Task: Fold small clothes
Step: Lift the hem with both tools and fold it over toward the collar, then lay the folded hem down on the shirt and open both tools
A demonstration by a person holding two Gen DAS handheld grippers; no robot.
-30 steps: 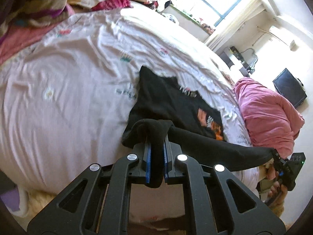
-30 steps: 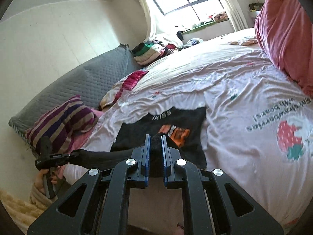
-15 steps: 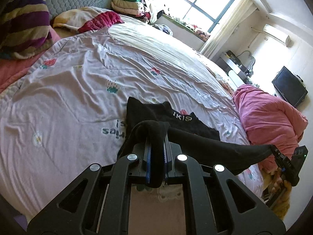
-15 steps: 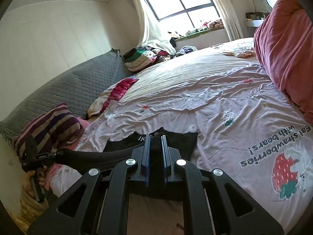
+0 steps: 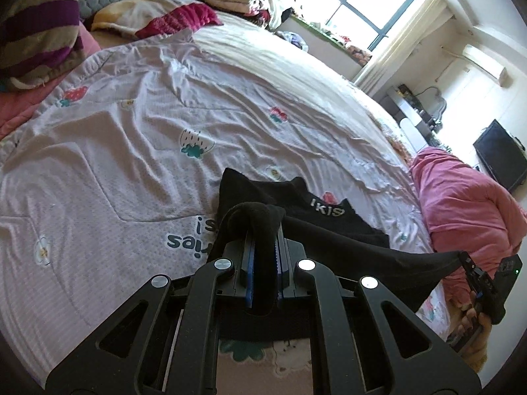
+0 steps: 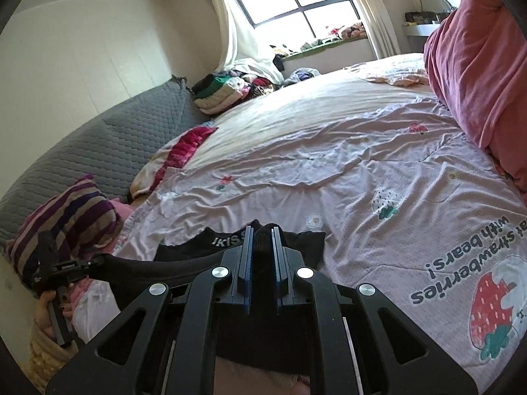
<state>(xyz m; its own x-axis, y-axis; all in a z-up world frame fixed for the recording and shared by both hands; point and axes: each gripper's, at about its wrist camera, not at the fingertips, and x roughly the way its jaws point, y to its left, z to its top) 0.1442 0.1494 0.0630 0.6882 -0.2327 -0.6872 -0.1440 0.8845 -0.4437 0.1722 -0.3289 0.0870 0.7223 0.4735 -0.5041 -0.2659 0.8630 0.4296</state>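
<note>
Knit fabric, black and soft, fills both of my clamps: the left gripper [image 5: 262, 250] is pinched tight on one bunched corner of the black garment [image 5: 332, 240], and the right gripper [image 6: 262, 253] is closed on the other corner, so the hem hangs stretched in a taut band between them. I count one garment, with white letters at its neckline, its far part lying flat on the bedsheet [image 5: 131, 125] near the bed's front edge. That sheet is thin, pale lilac and creased, printed with strawberries and dark lettering. From my left camera I see the right gripper [image 5: 474, 276] off to the side, held by a hand [image 5: 474, 326]. One bulky pink quilt [image 5: 461, 197] is heaped at the right edge, one striped pillow [image 6: 69, 217] sits at the left against a grey quilted headboard [image 6: 98, 151], and one stack of folded clothes [image 6: 224, 93] lies far back. Wide bare sheet stretches beyond the garment.
</note>
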